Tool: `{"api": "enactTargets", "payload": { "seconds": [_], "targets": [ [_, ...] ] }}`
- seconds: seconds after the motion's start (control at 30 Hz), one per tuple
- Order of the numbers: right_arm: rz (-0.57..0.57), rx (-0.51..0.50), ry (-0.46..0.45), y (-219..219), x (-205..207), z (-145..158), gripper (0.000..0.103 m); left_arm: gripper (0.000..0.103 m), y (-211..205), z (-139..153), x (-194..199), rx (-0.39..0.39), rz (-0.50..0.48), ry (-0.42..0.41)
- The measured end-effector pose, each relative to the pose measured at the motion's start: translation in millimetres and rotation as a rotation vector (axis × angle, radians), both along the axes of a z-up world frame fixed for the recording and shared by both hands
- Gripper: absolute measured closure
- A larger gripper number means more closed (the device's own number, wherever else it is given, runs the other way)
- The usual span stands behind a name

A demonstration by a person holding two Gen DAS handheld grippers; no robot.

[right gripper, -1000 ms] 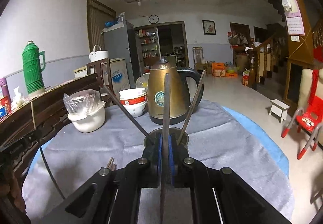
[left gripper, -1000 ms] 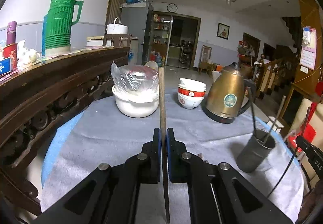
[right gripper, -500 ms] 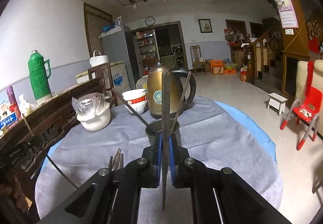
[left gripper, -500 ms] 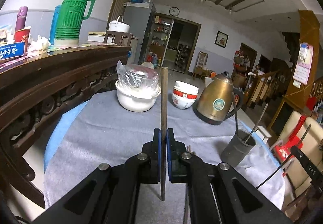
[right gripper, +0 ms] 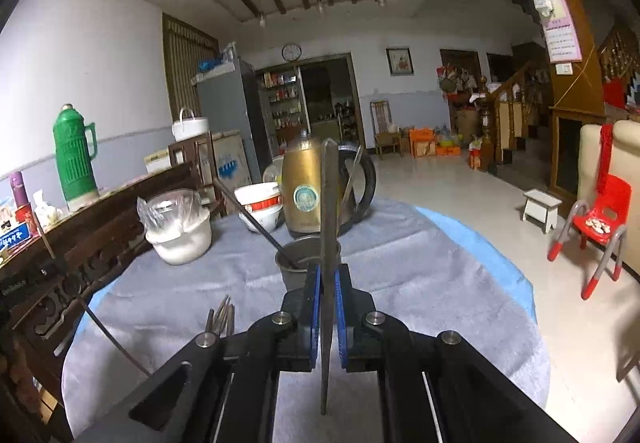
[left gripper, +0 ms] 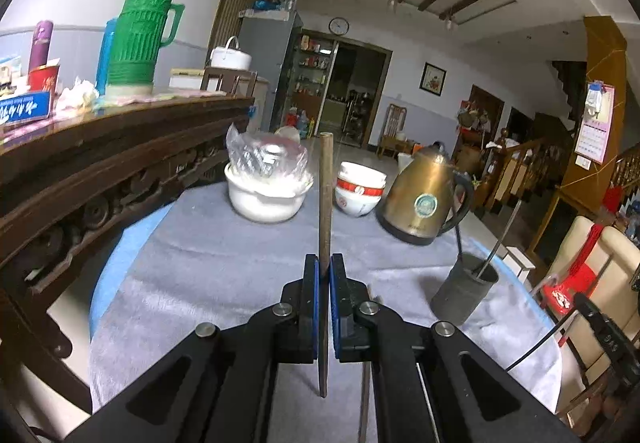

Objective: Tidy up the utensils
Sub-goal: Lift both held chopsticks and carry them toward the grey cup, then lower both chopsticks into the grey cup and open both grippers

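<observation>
The dark utensil holder cup stands on the grey-covered tabletop and serves as the landmark; two thin utensils already lean inside it, one handle tilted toward the white bowl side, one toward the kettle. In the right wrist view the cup sits directly ahead of the right claw, just beyond its tips and partly hidden by them, with the brass kettle close behind the cup. The right claw is clamped on a flat metal utensil, whose long axis stands near upright, the upper end rising in front of the kettle and the lower end hanging below the pads. In the left wrist view the same cup lies well off to the right of the left claw, ahead and apart. The left claw is closed on a brown chopstick, also near upright, its top reaching toward the stacked red-and-white bowls beyond the cup. More loose utensils lie flat on the cloth on the near left side of the cup. Judgement: the right hand is the nearer to the cup and better lined up; its utensil needs carrying over the rim and lowering end-first. The leaning handles narrow the free opening, so a clash there is the likely fault.
</observation>
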State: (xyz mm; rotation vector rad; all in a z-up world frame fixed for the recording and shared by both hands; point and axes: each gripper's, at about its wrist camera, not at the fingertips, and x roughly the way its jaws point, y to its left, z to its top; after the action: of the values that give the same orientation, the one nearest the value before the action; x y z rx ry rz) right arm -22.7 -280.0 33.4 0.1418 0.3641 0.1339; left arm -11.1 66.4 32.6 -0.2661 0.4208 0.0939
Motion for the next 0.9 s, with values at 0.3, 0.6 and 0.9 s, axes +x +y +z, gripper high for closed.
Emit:
{"api": "enactTargets", "payload": {
  "seconds": [0.3, 0.6, 0.9],
  "targets": [
    [0.025, -0.013, 0.007, -4.9, -30.2, 2.9, 0.096, 0.098, 6.0, -0.3, -15.2, -0.032, -0.006, 0.005],
    [0.015, 0.056, -0.132, -16.8, -12.1, 55.6, 0.096, 0.098, -15.7, 59.1, 6.1, -0.128, -0.103, -0.121],
    [0.009, 0.096, -0.203, -21.5, 39.5, 98.3, 0.096, 0.098, -73.4, 98.4, 74.1, -0.2, -0.233, -0.184]
  ]
}}
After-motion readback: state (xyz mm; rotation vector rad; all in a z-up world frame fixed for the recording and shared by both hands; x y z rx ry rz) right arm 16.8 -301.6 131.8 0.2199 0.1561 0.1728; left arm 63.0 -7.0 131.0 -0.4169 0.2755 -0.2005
